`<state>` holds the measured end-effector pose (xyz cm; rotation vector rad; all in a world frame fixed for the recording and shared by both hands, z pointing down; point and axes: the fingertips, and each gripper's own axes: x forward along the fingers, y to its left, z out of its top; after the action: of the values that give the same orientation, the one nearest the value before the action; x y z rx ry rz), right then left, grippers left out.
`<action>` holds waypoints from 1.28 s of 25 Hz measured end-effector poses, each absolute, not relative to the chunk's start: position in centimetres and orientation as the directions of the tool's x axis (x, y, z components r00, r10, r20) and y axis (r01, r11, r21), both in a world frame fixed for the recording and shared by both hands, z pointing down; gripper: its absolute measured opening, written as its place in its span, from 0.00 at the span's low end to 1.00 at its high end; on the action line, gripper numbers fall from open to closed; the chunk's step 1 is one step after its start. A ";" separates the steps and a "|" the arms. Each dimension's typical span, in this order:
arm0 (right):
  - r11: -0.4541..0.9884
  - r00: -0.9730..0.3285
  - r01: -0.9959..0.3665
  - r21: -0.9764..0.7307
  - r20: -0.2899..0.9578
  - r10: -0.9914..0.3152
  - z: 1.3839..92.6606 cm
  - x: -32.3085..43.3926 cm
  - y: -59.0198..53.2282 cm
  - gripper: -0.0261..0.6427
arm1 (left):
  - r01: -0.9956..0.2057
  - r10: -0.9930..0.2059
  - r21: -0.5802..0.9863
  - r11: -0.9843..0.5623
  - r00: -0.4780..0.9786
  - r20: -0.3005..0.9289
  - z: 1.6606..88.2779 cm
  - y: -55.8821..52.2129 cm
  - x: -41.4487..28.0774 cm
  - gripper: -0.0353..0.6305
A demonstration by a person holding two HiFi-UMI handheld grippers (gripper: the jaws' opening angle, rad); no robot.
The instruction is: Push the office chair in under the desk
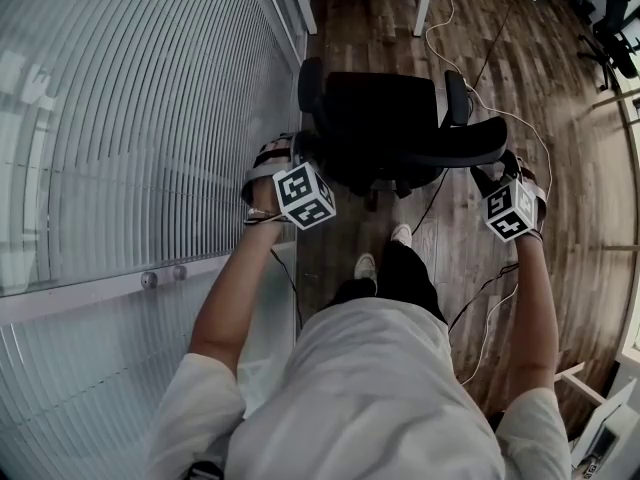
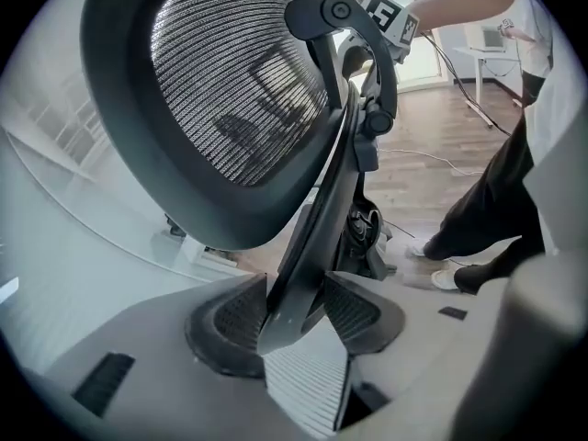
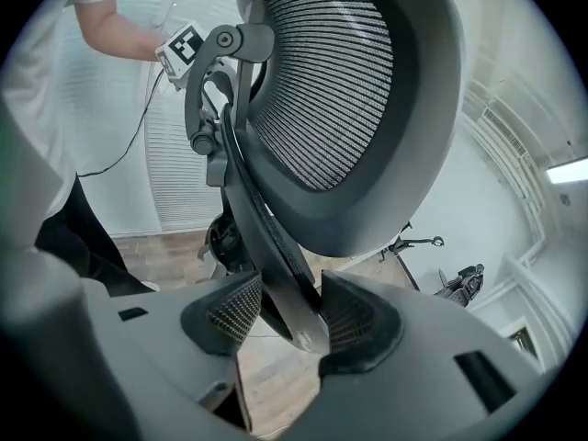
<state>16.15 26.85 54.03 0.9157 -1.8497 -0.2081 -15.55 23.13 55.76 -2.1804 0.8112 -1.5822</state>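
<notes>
Right gripper (image 3: 294, 324), seemingly tight on office chair (image 3: 342, 90)

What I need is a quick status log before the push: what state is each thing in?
office chair: upright on the floor, seat fully in the open, not under a desk.
left tool: closed on one edge of the backrest frame.
right tool: closed on the opposite edge of the backrest frame.

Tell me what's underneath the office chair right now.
Around the office chair, wooden floor shows, with a white cable trailing beside it. From above, the seat and backrest cover the base, the wheels and the floor directly beneath.
</notes>
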 end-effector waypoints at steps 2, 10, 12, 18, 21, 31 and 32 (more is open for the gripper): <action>0.698 -0.190 -0.494 0.518 0.719 -0.668 54.1 16.0 25.7 0.37 | -0.254 -0.613 -0.563 -0.787 0.213 0.761 55.9 22.0 -15.7 0.37; 0.693 -0.201 -0.493 0.526 0.706 -0.679 56.0 16.1 23.8 0.37 | -0.224 -0.652 -0.616 -0.755 0.158 0.741 58.2 19.7 -15.6 0.37; 0.693 -0.208 -0.496 0.523 0.703 -0.680 55.9 16.1 23.1 0.37 | -0.219 -0.658 -0.625 -0.750 0.148 0.738 58.2 19.0 -15.7 0.37; 0.697 -0.217 -0.497 0.517 0.703 -0.677 54.1 16.1 20.6 0.37 | -0.222 -0.661 -0.627 -0.747 0.141 0.737 56.3 16.4 -15.6 0.37; 0.696 -0.218 -0.496 0.520 0.701 -0.679 54.2 16.1 19.6 0.37 | -0.221 -0.672 -0.639 -0.737 0.140 0.727 56.4 15.4 -15.7 0.37; 0.709 -0.235 -0.482 0.515 0.703 -0.671 53.9 16.7 15.9 0.37 | -0.224 -0.681 -0.648 -0.728 0.122 0.722 56.2 12.2 -15.2 0.37; 0.708 -0.237 -0.482 0.516 0.702 -0.672 54.0 16.8 15.6 0.37 | -0.225 -0.680 -0.648 -0.728 0.120 0.723 56.3 11.9 -15.1 0.37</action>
<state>16.77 15.61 53.97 0.8957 -1.8914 -0.2324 -15.13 11.91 56.27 -2.0254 0.8777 -1.6387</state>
